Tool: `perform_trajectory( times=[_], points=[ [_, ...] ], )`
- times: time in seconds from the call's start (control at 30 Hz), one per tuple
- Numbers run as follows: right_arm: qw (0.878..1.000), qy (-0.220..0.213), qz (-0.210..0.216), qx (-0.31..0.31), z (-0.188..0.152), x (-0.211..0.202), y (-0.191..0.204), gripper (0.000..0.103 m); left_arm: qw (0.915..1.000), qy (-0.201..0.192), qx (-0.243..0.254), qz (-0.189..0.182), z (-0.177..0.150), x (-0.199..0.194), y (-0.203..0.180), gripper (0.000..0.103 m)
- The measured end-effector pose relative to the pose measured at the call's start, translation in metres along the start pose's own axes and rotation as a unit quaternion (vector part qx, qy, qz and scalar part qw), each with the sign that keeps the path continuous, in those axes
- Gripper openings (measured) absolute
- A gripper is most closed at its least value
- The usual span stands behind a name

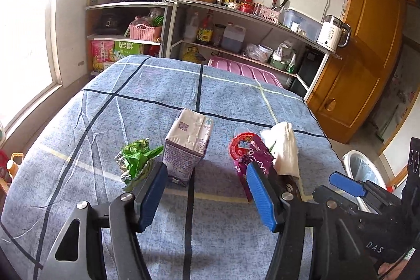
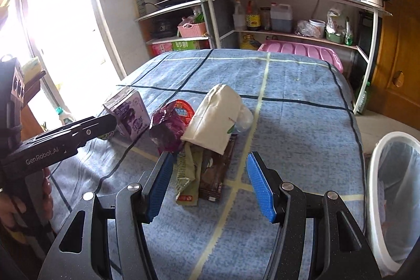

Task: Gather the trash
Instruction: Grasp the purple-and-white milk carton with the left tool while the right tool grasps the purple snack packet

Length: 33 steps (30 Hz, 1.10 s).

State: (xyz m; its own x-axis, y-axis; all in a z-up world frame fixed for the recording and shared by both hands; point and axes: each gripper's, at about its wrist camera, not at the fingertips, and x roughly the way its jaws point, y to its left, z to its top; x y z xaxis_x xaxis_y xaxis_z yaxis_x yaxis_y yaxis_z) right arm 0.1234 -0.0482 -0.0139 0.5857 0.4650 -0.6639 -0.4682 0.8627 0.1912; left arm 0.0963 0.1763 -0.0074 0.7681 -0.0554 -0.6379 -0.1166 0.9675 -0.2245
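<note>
On the blue checked cloth (image 1: 105,101) lie a purple drink carton (image 1: 187,143), a crumpled green wrapper (image 1: 136,159), a magenta packet with a red round lid (image 1: 249,151) and a white paper pack (image 1: 283,148). My left gripper (image 1: 207,169) is open; the carton stands just past its tips, untouched. In the right wrist view the carton (image 2: 128,112), magenta packet (image 2: 170,122) and white pack (image 2: 218,117) form a pile, with a brown wrapper (image 2: 215,169) and an olive wrapper (image 2: 187,175) nearer. My right gripper (image 2: 210,158) hangs open above those two wrappers.
A white bin (image 2: 393,188) with a clear liner stands off the table's right edge, also visible as the bin (image 1: 362,169) in the left wrist view. Kitchen shelves (image 2: 288,33) with bottles, pots and a kettle line the far wall. A bright window is on the left, a wooden door on the right.
</note>
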Motion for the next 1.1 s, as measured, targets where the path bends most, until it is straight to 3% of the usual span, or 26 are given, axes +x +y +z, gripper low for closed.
perform_trajectory(
  times=[0.13, 0.27, 0.53, 0.6, 0.67, 0.73, 1.1],
  points=[
    [1.0, -0.003, 0.009, -0.022, 0.005, 0.01, 0.012, 0.059, 0.9998, 0.014, 0.004, -0.014, 0.009, 0.014, 0.005, 0.063],
    [0.999, -0.009, 0.027, -0.035, 0.011, 0.019, 0.022, 0.059, 0.9998, 0.014, 0.015, -0.001, 0.013, 0.025, 0.009, 0.063],
    [0.998, 0.0, 0.033, -0.049, 0.018, 0.037, 0.03, 0.059, 0.9996, 0.022, -0.003, -0.018, 0.019, 0.038, 0.024, 0.062],
    [0.998, 0.004, 0.04, -0.049, 0.02, 0.042, 0.031, 0.059, 0.9996, 0.024, -0.006, -0.018, 0.02, 0.04, 0.026, 0.056],
    [0.998, 0.007, 0.044, -0.049, 0.021, 0.046, 0.033, 0.059, 0.9995, 0.028, -0.007, -0.016, 0.021, 0.043, 0.03, 0.043],
    [0.997, 0.009, 0.048, -0.056, 0.02, 0.049, 0.036, 0.059, 0.9995, 0.028, -0.007, -0.014, 0.021, 0.043, 0.031, 0.04],
    [0.996, 0.01, 0.026, -0.088, 0.031, 0.062, 0.052, 0.059, 0.9994, 0.025, -0.018, -0.015, 0.022, 0.045, 0.039, 0.037]
  ],
)
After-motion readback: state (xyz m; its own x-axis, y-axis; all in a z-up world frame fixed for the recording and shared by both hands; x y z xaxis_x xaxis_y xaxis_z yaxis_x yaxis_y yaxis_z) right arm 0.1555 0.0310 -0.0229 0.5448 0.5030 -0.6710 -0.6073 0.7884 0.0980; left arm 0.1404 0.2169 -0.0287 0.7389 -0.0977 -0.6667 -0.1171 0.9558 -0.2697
